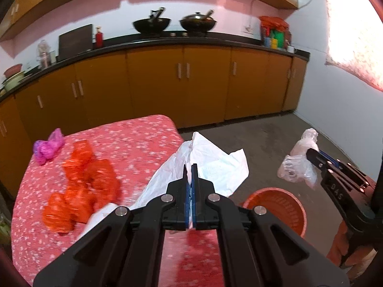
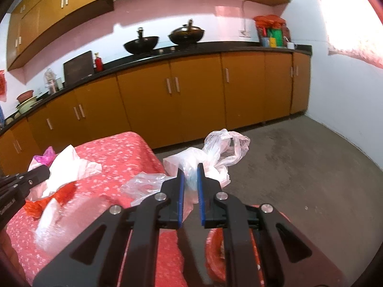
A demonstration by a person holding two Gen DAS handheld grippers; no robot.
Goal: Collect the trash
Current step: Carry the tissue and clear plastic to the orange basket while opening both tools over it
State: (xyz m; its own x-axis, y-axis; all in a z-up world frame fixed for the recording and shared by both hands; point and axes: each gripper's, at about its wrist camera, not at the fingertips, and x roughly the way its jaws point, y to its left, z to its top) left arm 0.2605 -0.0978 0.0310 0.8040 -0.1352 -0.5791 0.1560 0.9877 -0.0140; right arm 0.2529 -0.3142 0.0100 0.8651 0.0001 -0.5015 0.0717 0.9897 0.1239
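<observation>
- Left gripper (image 1: 190, 167): fingers clamped on crumpled white paper (image 1: 215, 165), held past the table's (image 1: 143, 138) right edge.
- Right gripper (image 2: 190, 169): fingers pinched on a clear plastic bag (image 2: 220, 150), over the floor beside that same edge.
- On the red flowered table: orange wrappers (image 1: 81, 184) near the left edge, pink bag (image 1: 47, 147) at the far left corner.
- Orange basket (image 1: 277, 205) on the floor, below the right edge.

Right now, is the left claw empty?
No, the left claw is shut on a crumpled white paper, held above the edge of the red table.
</observation>
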